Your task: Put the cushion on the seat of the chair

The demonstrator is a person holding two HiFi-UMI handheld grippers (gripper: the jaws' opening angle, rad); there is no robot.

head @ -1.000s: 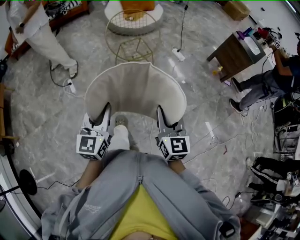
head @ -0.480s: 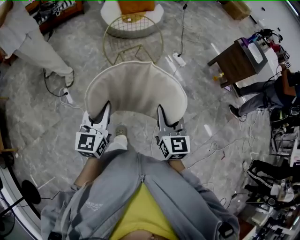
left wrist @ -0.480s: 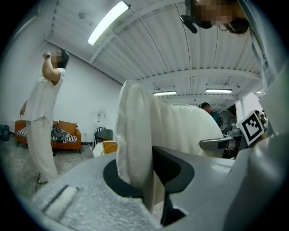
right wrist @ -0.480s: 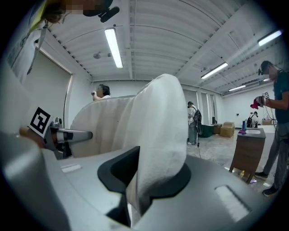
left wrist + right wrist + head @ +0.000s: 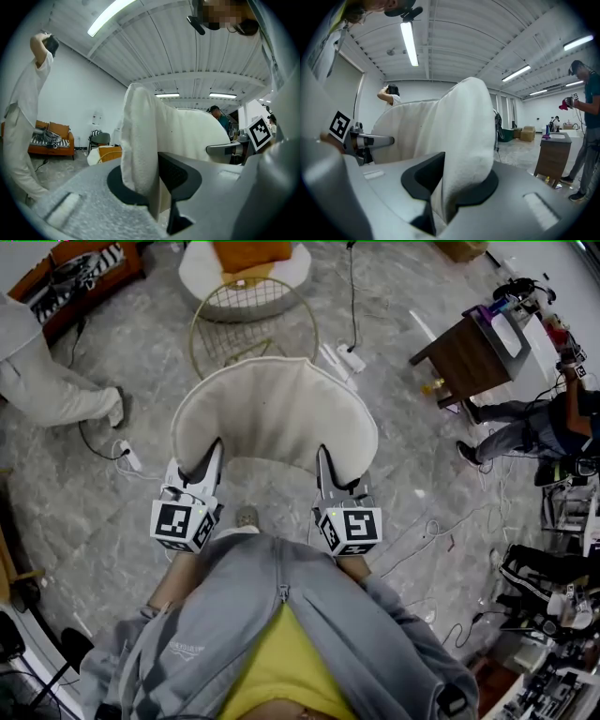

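Grey marble floor (image 5: 75, 484), cables (image 5: 352, 287) trailing. Cream cushion (image 5: 274, 413) is held in mid-air, with the gold wire chair (image 5: 246, 320) just beyond its far edge. Risk: thin edge grips, so the soft fabric could slip out or sag off the seat. Left gripper (image 5: 212, 457) and right gripper (image 5: 323, 461): jaws narrow, each clamped on a near corner.

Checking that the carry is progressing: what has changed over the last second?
The floor has slid through the head view. The wire-frame chair now sits a little lower and further left, and the person in white has shifted down the left edge, so the carrier seems to be walking on. Unchanged: the cushion stays clamped in the left claw and right claw.
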